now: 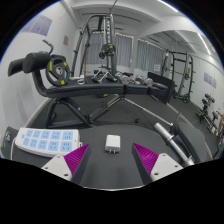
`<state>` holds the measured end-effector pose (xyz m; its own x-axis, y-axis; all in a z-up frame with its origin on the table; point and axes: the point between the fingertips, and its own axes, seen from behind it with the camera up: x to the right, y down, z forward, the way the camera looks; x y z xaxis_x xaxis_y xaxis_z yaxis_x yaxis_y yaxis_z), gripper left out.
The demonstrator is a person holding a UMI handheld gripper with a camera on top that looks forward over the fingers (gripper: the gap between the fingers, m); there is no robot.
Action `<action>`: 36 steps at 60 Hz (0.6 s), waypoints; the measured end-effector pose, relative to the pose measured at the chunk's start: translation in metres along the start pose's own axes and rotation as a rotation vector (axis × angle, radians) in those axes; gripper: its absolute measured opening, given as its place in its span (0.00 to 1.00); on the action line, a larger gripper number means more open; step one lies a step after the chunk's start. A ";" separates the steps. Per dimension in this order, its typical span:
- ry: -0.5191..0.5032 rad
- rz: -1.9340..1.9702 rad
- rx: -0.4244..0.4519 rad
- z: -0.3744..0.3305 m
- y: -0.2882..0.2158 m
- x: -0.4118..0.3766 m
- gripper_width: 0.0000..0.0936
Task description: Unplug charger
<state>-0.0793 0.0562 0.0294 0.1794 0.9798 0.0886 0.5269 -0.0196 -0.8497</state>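
A small white charger block point(112, 144) lies on the dark surface point(110, 170) just ahead of my fingers, roughly midway between their lines. My gripper point(112, 158) is open, with a wide gap between the two magenta pads point(72, 158). Nothing is held between the fingers. The charger sits beyond the fingertips, untouched. No cable or socket on it can be made out.
A white-and-blue power strip or keypad-like panel point(42, 140) lies to the left of the fingers. Behind stands gym equipment: a black weight bench point(100, 92), a cable machine frame point(100, 40) and racks point(180, 75). A grey bar point(175, 145) runs at the right.
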 end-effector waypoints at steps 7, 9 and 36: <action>-0.040 0.026 0.025 -0.074 -0.006 -0.007 0.91; -0.040 0.026 0.030 -0.099 -0.009 -0.008 0.91; -0.055 0.066 0.008 -0.369 0.071 -0.024 0.91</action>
<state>0.2605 -0.0419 0.1588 0.1680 0.9858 0.0038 0.5083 -0.0833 -0.8572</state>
